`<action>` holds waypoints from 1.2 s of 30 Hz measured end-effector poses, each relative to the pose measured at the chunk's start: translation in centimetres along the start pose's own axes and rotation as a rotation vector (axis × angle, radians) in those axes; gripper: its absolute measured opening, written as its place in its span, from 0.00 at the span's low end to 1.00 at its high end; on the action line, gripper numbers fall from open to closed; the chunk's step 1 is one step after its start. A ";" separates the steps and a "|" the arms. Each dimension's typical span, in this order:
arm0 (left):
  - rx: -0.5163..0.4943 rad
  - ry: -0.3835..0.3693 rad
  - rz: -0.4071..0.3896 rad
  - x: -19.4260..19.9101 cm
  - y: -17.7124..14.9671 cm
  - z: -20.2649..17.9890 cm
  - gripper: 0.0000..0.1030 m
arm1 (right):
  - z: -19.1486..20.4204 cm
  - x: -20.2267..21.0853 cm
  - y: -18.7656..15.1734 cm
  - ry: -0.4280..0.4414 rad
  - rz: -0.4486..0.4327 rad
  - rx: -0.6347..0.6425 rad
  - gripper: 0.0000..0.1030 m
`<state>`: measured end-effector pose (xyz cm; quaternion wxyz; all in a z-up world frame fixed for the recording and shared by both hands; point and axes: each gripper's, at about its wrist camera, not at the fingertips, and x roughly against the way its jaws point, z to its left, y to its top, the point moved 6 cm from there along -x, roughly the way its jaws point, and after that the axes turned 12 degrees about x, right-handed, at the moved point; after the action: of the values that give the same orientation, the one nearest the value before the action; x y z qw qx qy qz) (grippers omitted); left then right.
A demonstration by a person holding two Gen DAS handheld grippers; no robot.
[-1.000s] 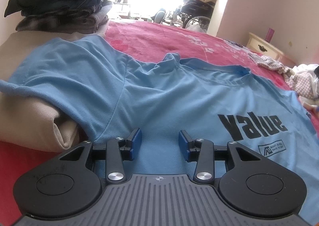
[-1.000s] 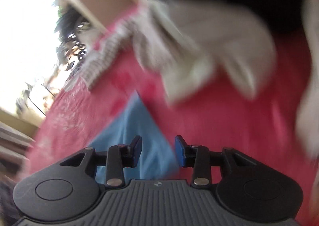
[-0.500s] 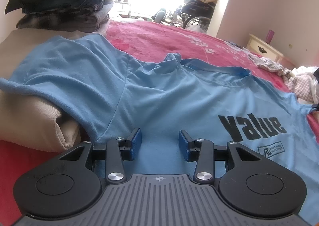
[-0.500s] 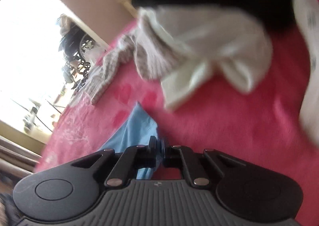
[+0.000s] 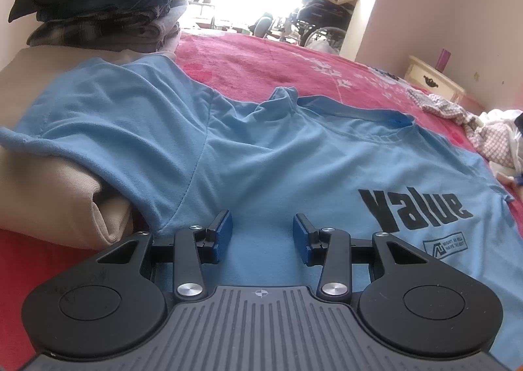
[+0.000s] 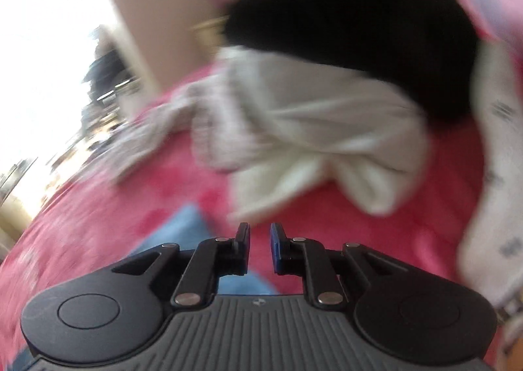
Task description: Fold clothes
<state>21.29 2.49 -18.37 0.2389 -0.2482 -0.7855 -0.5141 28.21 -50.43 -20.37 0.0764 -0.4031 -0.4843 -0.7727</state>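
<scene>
A light blue T-shirt (image 5: 261, 155) with black "value" print lies spread on the red bedspread (image 5: 261, 57), one sleeve draped over a beige folded cloth (image 5: 49, 194) at the left. My left gripper (image 5: 262, 233) is open and empty, low over the shirt's body. In the blurred right wrist view my right gripper (image 6: 260, 246) has its jaws a small gap apart with nothing between them, above the bedspread (image 6: 376, 233). A corner of the blue shirt (image 6: 183, 227) shows just left of it.
A stack of folded dark clothes (image 5: 101, 1) sits at the back left. Crumpled white and checked clothes (image 5: 490, 132) lie at the right; a white garment (image 6: 310, 129) and a black one (image 6: 359, 21) lie ahead of my right gripper. A nightstand (image 5: 434, 83) stands by the wall.
My right gripper shut at the shirt's corner half a second ago and now has its jaws slightly apart; its view swung. My left gripper has hardly moved.
</scene>
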 end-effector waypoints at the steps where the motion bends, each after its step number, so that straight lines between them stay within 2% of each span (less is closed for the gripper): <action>1: 0.002 -0.001 0.001 0.0 0.0 0.0 0.40 | 1.2 -0.8 0.1 0.030 0.016 0.032 0.16; 6: 0.010 -0.005 0.006 0.2 0.0 0.2 0.40 | 6.9 -4.7 0.4 0.164 0.093 0.189 0.14; 8: 0.002 -0.005 0.004 0.1 0.0 0.2 0.40 | 7.7 -7.2 0.7 0.084 0.108 0.216 0.11; 11: -0.003 -0.004 0.002 0.1 -0.1 0.1 0.40 | 8.0 -7.9 2.5 -0.022 0.049 0.201 0.11; 12: 0.000 -0.005 0.003 0.1 0.0 0.1 0.40 | 8.5 -7.3 2.9 -0.036 0.019 0.223 0.15; 14: 0.017 -0.013 0.008 0.1 0.1 0.3 0.40 | 9.6 -6.1 3.4 -0.044 -0.038 0.269 0.15; 16: 0.034 -0.018 0.014 0.1 0.2 0.4 0.40 | 12.3 -4.3 3.1 0.102 -0.050 0.312 0.15; 19: 0.049 -0.023 0.022 0.2 0.3 0.5 0.40 | 16.6 -2.5 0.9 0.294 0.058 0.365 0.15; 22: 0.070 -0.027 0.030 0.3 0.4 0.7 0.39 | 19.7 -1.3 -2.0 0.369 0.169 0.447 0.15; 24: 0.078 -0.028 0.033 0.4 0.5 0.7 0.39 | 20.8 -1.8 -3.2 0.363 0.219 0.469 0.15; 26: 0.075 -0.024 0.031 0.3 0.5 0.7 0.39 | 20.9 -4.3 -4.1 0.296 0.268 0.476 0.15; 27: 0.069 -0.022 0.030 0.3 0.4 0.6 0.39 | 20.8 -5.8 -4.4 0.260 0.282 0.477 0.08; 29: 0.057 -0.019 0.026 0.2 0.4 0.5 0.39 | 20.8 -7.5 -4.3 0.242 0.240 0.463 0.05; 32: 0.050 -0.019 0.022 0.2 0.3 0.6 0.40 | 19.8 -7.2 -3.1 0.248 0.215 0.410 0.04; 36: 0.049 -0.020 0.022 0.2 0.3 0.6 0.40 | 18.6 -6.7 -1.5 0.255 0.182 0.339 0.12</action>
<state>21.29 3.14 -18.27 0.2428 -0.2560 -0.7975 -0.4895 42.08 -36.37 -22.26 0.2727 -0.3256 -0.5553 -0.7150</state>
